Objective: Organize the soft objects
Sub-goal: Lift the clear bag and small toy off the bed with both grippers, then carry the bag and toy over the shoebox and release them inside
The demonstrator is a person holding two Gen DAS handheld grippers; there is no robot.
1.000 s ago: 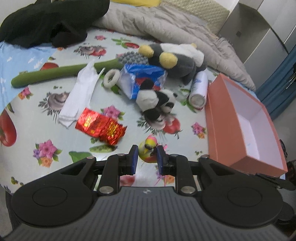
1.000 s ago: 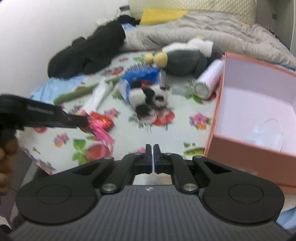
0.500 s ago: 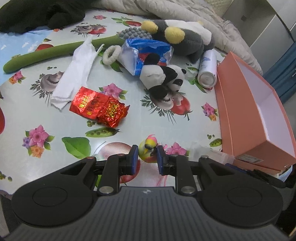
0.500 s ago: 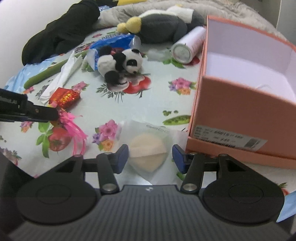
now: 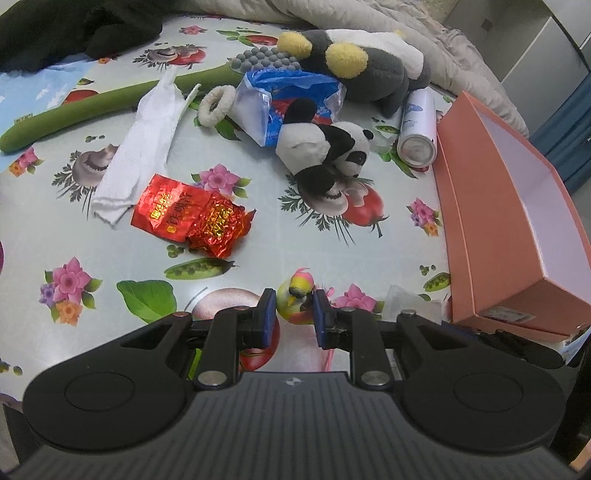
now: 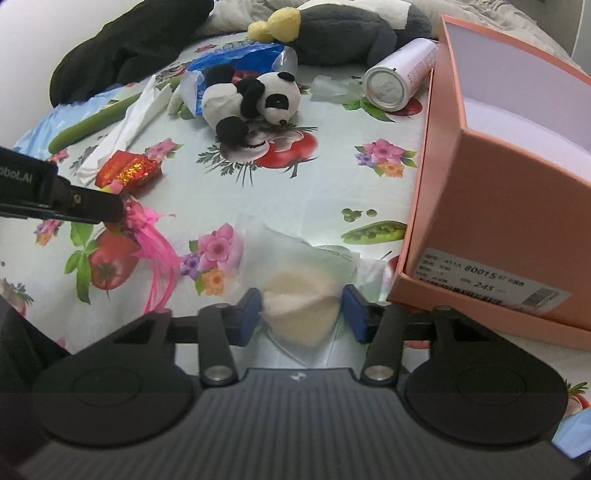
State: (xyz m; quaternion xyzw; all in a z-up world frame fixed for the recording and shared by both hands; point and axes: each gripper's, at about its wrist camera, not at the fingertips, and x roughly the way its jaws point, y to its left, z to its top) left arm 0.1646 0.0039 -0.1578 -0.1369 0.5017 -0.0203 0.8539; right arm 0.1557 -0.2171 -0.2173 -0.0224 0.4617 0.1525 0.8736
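My left gripper [image 5: 294,319] is shut on a small yellow-green toy bird [image 5: 297,295] with pink tail feathers [image 6: 155,240], held just above the flowered tablecloth [image 5: 110,258]. From the right wrist view its fingers [image 6: 92,203] come in from the left. My right gripper [image 6: 302,314] is low over a cream powder puff in a clear bag [image 6: 299,299]. Its jaws are closing with the puff between the blue pads, which stand at its sides. A panda plush [image 5: 325,147] lies in the middle, and a grey penguin plush [image 5: 362,70] behind it.
An open orange shoebox [image 5: 517,229] stands at the right, close to the puff. A spray can [image 5: 417,125], blue plastic bag [image 5: 288,96], red foil packets [image 5: 192,218], white cloth [image 5: 140,147], green stalk [image 5: 74,114] and hair ring [image 5: 216,105] lie scattered. Black clothing [image 5: 74,26] and a grey quilt [image 5: 424,40] are at the back.
My right gripper went from shut to open and sank to the bagged puff, which now lies between its pads. My left gripper sank toward the table, still holding the bird.
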